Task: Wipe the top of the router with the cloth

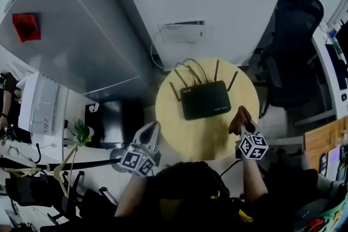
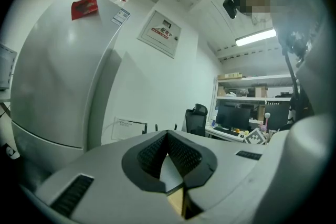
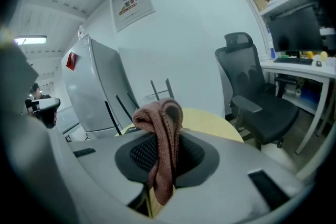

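Two grippers sit at the near edge of the round yellow table, one at each side. We log the router as lying flat near the table's middle, black, with its antennas fanned out toward the white wall. Its top is uncovered and nothing touches it.

Right gripper: in the right gripper view we see the jaws of the right gripper closed on the cloth. The cloth is a reddish-brown knit, bunched above the tips, with one end hanging down between the pads. In the head view the cloth is over the table's right rim, near the router's right front corner but apart from it.

Left gripper: it hovers by the table's left rim, clear of the router. In the left gripper view we find the tips of the left gripper meeting, with nothing between them (only a sliver of table colour shows lower down, behind the pads).

Surroundings: a white fridge is to the left. A black office chair stands right of the table, and a wall socket box is behind the router with cables running to it.
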Tool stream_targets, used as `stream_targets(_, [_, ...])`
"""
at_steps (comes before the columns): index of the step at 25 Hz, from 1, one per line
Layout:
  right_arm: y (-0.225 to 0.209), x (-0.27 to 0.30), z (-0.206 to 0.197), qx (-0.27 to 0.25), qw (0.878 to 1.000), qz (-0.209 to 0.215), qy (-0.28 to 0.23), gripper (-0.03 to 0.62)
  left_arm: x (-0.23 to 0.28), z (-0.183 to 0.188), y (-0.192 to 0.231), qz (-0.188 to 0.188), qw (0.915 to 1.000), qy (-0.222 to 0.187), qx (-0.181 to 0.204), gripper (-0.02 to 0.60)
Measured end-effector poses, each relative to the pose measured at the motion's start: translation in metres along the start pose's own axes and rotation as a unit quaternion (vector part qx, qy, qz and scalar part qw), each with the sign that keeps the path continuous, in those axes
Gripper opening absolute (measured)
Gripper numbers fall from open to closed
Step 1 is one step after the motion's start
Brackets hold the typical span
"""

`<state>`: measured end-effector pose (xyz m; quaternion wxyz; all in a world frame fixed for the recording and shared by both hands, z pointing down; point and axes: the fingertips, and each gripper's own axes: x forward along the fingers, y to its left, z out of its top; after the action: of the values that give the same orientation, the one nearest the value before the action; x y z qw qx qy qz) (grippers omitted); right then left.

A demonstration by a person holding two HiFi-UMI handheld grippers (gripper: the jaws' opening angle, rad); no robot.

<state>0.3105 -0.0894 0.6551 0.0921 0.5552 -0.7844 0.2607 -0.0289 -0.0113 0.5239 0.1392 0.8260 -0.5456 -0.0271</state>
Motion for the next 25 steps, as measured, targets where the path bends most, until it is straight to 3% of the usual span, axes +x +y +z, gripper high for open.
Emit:
stream_targets(6, [0.010, -0.042, 0.018, 0.002, 0.999, -0.027, -0.045, 0.064, -0.031, 0.027, 0.004, -0.027, 0.9987, -0.042, 0.008, 0.002])
stream_targets(13, [0.072, -0.086, 0.002, 0.001, 0.996, -0.049, -0.071, 0.065, -0.107, 0.019, 0.048, -0.030, 0.9979, -0.053, -0.023, 0.002])
stream_targets(17, [0.107, -0.127, -0.025, 0.018, 0.994, -0.071, -0.076, 0.064, -0.153, 0.000, 0.068, -0.037, 0.9978, -0.036, -0.042, 0.002])
stream_targets(25, [0.198, -0.205, -0.105, 0.066, 0.993, -0.062, -0.079, 0.064, -0.223, -0.013, 0.065, -0.083, 0.9953, -0.018, -0.046, 0.002])
